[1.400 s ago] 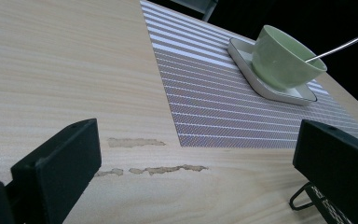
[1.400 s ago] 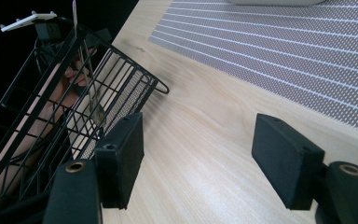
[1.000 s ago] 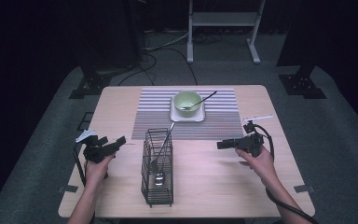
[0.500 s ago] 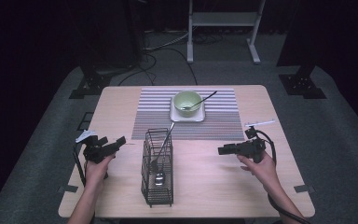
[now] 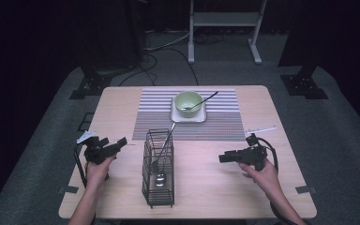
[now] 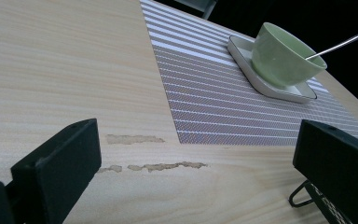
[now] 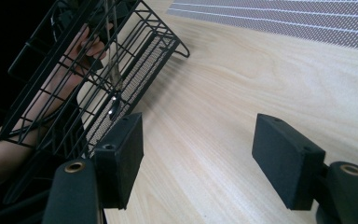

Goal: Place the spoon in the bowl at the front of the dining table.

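Dark room surrounding wooden bench [image 5: 122, 108]; wire basket [image 5: 158, 168] sitting left of open, empty right claw [image 5: 221, 158]; left claw [image 5: 122, 141] gaping too.

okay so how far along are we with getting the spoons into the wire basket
One spoon already stands in the wire basket. Nothing is in hand: the left gripper and right gripper are both open and empty. Left: the spoon in the green bowl.

Right tongs [image 5: 221, 158], black, two-jawed, have shifted nearer the person's edge of the pale wooden worktop [image 5: 281, 140] and slightly lower; right hand [image 5: 258, 169] drawn back with them.
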A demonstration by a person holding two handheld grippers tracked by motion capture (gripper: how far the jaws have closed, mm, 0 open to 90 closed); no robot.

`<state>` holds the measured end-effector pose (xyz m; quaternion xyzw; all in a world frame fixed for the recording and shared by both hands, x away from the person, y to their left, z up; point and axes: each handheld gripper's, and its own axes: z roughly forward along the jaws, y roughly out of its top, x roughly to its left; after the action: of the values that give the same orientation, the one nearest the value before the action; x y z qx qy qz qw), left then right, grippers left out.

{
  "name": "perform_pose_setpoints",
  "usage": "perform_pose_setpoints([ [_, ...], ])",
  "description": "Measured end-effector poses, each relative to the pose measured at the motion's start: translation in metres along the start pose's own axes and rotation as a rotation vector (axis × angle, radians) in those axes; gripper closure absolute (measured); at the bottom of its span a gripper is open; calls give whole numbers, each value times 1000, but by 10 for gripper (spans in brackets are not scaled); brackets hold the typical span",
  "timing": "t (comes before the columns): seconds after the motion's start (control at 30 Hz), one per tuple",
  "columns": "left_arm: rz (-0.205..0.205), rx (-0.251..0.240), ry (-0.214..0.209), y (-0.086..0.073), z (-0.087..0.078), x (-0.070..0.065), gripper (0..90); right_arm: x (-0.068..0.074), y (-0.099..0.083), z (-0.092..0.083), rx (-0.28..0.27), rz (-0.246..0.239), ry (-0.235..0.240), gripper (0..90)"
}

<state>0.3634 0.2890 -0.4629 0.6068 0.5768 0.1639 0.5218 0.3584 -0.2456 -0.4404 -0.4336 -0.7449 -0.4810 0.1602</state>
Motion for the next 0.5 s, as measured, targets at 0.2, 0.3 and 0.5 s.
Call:
perform_pose_setpoints([
  [0.2,9,-6,5,1,-2,0,0,2,-8,-2,-6,-3,-3,324],
  [0.3,7,-7,7,1,-2,0,0,4,-11,-3,-1,-13,-13,322],
  [0.5,15,-14,4,3,-3,-1,0,5,-20,-5,-22,-40,-28,320],
])
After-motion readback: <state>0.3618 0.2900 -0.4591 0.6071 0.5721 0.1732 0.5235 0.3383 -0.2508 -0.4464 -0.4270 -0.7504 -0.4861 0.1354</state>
